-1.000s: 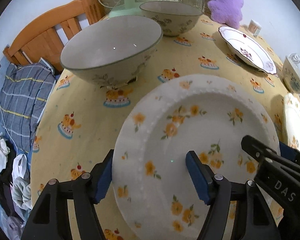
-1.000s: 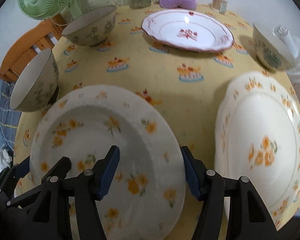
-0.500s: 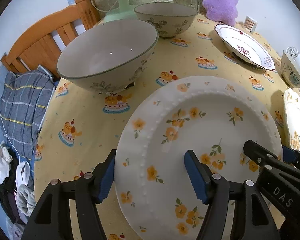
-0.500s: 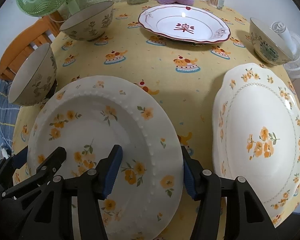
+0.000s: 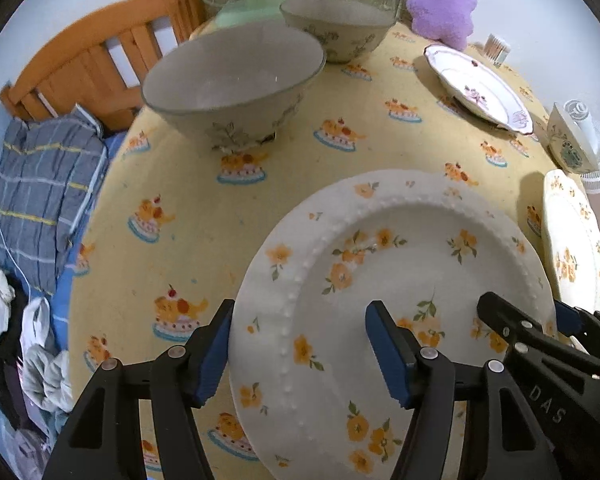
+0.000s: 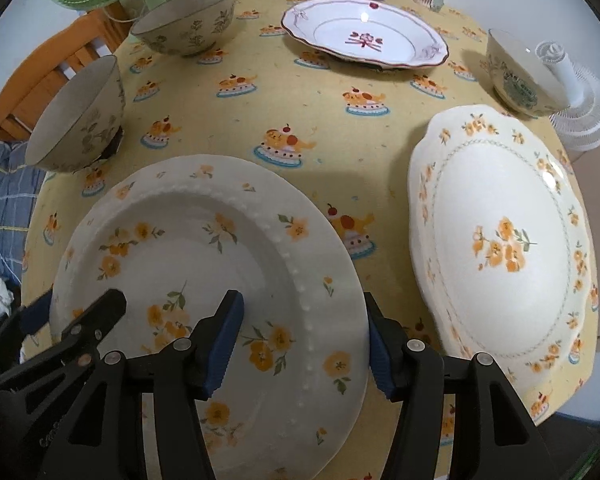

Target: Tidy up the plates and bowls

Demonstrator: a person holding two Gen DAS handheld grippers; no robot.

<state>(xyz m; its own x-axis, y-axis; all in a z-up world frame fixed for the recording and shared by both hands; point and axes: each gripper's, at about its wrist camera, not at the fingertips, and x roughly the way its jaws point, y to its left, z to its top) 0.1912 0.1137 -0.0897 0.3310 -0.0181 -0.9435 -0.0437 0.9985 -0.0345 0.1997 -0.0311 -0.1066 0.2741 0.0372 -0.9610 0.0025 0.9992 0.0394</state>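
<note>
Straddling beaded plate [image 5: 400, 280] rims: left gripper [image 5: 300, 344] & right gripper [image 6: 300, 340], jaws apart (left just narrowing)

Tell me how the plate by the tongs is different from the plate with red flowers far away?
The near plate has orange flowers scattered about; the far plate has one red bunch in its middle. The near plate's rim is round with raised dots; the far plate's is wavy with a dark red edge. Tongs straddle the near plate's sides; nothing touches the far plate. Both are white and lie on the yellow tablecloth.

orange wooden bed frame [image 5: 92, 64], pale wall [image 5: 540, 12]
</note>
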